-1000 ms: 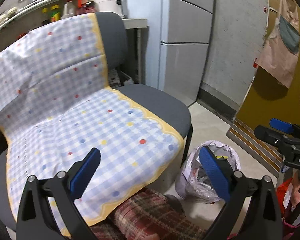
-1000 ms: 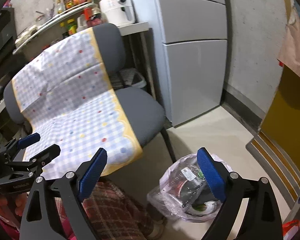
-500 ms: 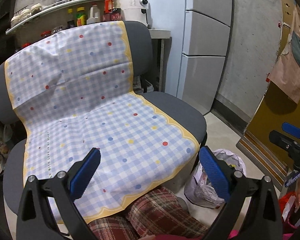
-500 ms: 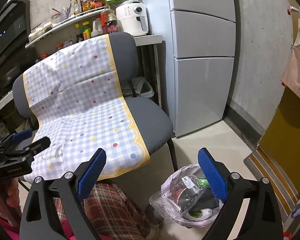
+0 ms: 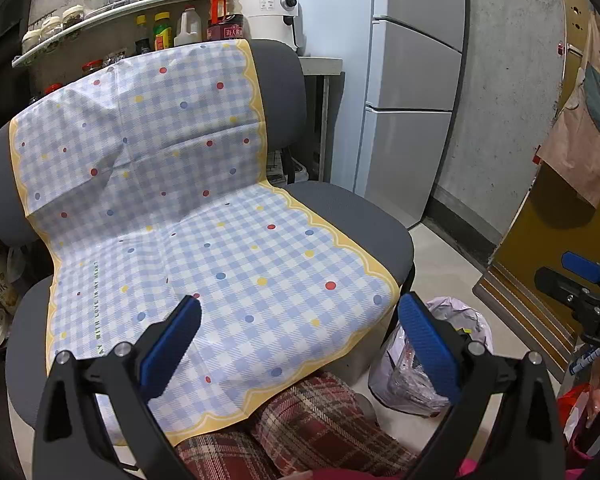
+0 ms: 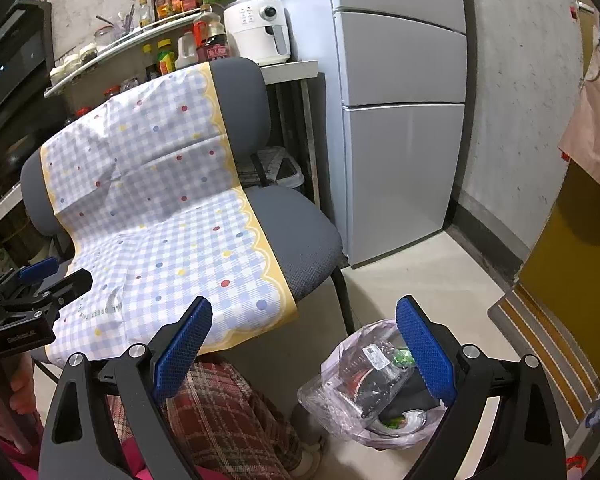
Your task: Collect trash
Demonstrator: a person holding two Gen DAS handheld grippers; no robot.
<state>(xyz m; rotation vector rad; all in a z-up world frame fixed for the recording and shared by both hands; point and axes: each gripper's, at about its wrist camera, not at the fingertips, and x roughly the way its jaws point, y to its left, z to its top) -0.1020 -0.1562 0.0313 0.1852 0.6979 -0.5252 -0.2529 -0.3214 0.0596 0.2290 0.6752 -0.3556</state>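
Observation:
A clear plastic trash bag (image 6: 374, 384) full of wrappers and containers sits on the floor by the chair's front right corner; it also shows in the left wrist view (image 5: 428, 364). My left gripper (image 5: 300, 344) is open and empty above the front of the chair seat. My right gripper (image 6: 304, 348) is open and empty, above the floor between chair and bag. A blue checked dotted cloth (image 5: 204, 248) covers the grey chair (image 6: 304, 236); no loose trash shows on it.
A grey fridge (image 6: 400, 112) stands behind the chair to the right. A shelf with bottles (image 5: 172, 28) and a white appliance (image 6: 260, 28) are behind it. My plaid-trousered leg (image 5: 312, 432) is below the grippers. A yellow door (image 6: 572, 248) is at right.
Both grippers have tilted up and drawn back, so the chair back and shelf show more and the trash bag sits lower. Both stay open.

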